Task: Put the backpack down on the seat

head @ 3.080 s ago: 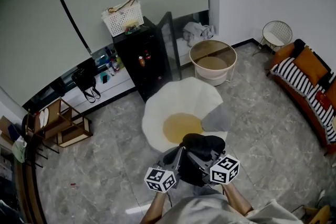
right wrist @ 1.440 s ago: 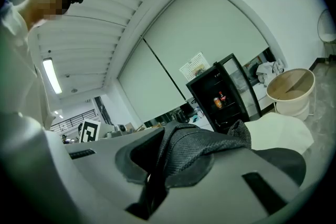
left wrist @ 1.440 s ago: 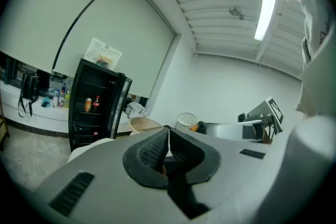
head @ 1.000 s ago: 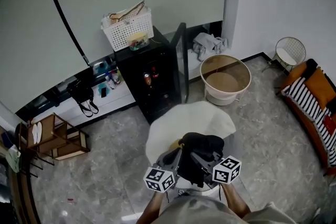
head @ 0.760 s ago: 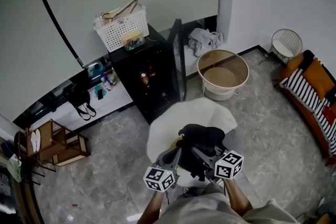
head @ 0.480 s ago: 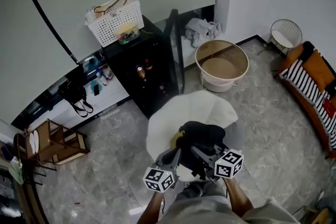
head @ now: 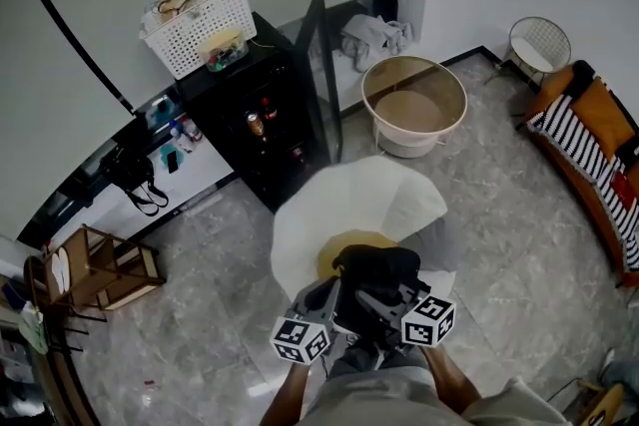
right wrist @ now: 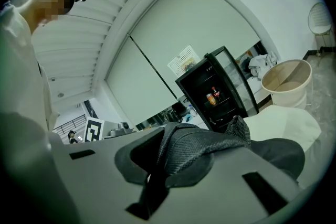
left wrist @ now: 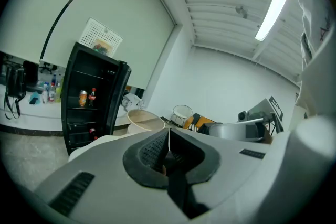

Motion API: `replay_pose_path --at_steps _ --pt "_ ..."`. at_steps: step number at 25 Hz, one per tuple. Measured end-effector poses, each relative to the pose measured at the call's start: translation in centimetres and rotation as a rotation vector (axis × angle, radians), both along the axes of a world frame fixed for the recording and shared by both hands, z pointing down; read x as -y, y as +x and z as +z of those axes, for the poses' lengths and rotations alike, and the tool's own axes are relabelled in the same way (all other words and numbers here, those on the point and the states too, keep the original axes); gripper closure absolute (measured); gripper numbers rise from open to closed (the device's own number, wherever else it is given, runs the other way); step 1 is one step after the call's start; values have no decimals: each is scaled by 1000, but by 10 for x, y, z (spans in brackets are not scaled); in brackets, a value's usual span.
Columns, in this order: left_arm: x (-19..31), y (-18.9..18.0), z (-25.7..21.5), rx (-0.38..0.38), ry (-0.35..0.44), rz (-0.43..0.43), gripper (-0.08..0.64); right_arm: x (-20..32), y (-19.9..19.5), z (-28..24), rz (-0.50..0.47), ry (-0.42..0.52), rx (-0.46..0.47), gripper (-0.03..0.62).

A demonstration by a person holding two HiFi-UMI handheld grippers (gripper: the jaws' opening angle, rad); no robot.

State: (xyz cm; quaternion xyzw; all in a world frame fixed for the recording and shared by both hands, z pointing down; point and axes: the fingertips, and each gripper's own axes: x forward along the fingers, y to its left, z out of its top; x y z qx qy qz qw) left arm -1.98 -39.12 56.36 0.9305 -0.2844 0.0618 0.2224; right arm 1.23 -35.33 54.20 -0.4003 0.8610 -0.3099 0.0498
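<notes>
As I look down, the white seat (head: 384,200) spreads ahead, with the black backpack (head: 374,266) over its near edge, partly covering the seat's yellow cushion (head: 339,249). Nearer me than the seat, the right gripper (right wrist: 161,159) clamps backpack fabric; the left gripper (left wrist: 168,147) is pinched tight together.

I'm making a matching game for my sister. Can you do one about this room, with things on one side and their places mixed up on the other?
Things:
1. backpack
2. white basket
3. round tub
4. striped blanket

Places:
A. on the black cabinet
B. on the sofa
C. over the white seat
D. on the floor

Pairs: 1-C, 2-A, 3-D, 4-B
</notes>
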Motion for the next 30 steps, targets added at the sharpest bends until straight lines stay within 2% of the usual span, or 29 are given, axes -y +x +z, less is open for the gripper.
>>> replay_pose_path --at_steps 6,14,19,30 --pt "-13 -10 28 -7 -10 -33 526 -34 -11 26 -35 -24 38 551" --pt "-23 -14 118 12 -105 -69 526 -47 -12 82 -64 -56 53 551" --pt "-25 -18 155 40 -146 -84 525 -50 -14 121 -61 -114 78 551" --pt "-19 -9 177 58 -182 -73 526 -26 -10 163 -67 -178 72 551"
